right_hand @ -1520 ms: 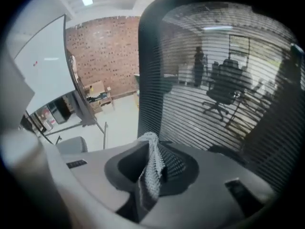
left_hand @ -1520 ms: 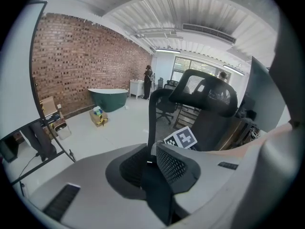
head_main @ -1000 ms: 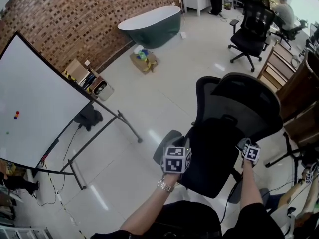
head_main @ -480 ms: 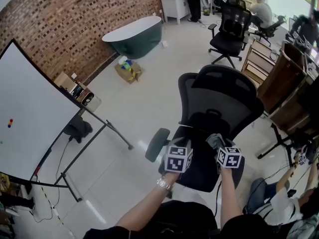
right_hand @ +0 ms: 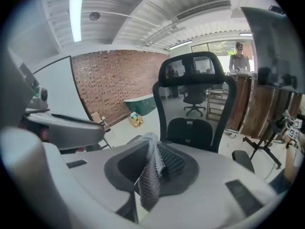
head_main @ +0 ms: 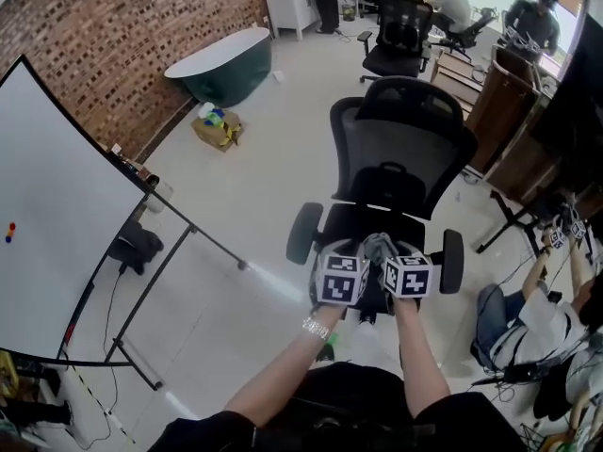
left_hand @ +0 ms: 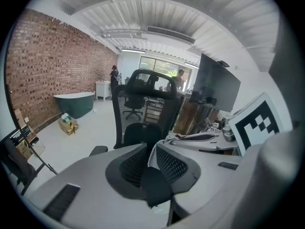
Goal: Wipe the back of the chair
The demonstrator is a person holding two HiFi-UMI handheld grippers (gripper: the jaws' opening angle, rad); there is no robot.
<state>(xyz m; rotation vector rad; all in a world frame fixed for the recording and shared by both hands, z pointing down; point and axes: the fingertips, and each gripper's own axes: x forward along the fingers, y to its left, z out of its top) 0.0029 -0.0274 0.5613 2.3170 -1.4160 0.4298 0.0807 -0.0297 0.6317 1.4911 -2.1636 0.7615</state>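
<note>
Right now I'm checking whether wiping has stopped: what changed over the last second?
The right hand-held gripper, shut on the cloth, swung left from the side of the chair. It now sits beside the left hand-held gripper, whose jaws also seem to close on the cloth. The chair now stands farther off. The left hand-held gripper barely moved; the right one kept its grip.

1. A red brick wall (head_main: 75,26) ran along the left.
2. The glossy white floor (head_main: 273,186) carried a dark green bathtub (head_main: 221,64) and a leaning whiteboard (head_main: 47,215).
3. Ceiling strip lights (right_hand: 75,15) glowed; windows (left_hand: 159,70) stood far off.
</note>
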